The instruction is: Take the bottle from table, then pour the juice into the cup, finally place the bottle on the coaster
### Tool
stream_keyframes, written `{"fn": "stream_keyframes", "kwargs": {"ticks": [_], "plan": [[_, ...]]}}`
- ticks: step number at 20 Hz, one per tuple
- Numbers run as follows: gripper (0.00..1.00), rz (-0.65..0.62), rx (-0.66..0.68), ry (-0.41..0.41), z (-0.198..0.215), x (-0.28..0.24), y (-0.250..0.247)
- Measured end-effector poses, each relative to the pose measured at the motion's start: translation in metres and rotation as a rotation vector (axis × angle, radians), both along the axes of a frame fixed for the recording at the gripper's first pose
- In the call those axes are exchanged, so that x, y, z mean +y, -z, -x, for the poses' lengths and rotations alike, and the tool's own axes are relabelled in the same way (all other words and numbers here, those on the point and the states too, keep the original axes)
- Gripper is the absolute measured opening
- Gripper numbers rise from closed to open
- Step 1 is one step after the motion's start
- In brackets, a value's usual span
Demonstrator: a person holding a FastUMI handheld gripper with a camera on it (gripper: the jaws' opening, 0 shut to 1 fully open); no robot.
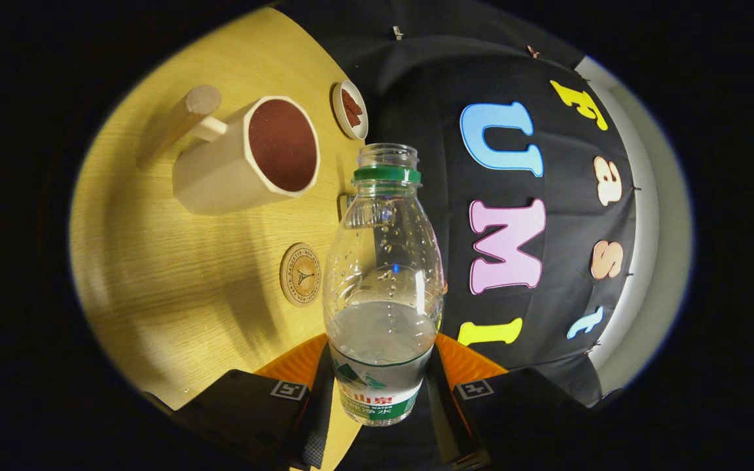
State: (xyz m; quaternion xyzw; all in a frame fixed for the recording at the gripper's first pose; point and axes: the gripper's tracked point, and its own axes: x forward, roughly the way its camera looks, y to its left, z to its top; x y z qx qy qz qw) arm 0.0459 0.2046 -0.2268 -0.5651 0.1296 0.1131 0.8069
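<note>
**Gripper view: bottle in hand, pour and placing still ahead**

Gripper [382, 392] is clenched on the bottle [383, 288], both fingers pressing its labelled base. It is uncapped, part full, lifted off the table [154, 275]. The cup [252, 157] lies at 10 o'clock, the coaster [300, 275] at 9. Taking looks done; placing remains.

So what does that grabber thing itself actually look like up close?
The gripper has two blocky dark housings side by side, each carrying a small square black-and-white marker tag on top. Two flat fingers run forward from them, and ribbed orange panels sit ahead of the housings. No cables or sleeve are visible.
</note>
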Motion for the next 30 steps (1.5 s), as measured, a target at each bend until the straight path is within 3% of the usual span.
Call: {"fn": "stream_keyframes", "kwargs": {"ticks": [30], "plan": [[0.67,0.29,-0.036,-0.131,-0.023,0.001,-0.005]]}}
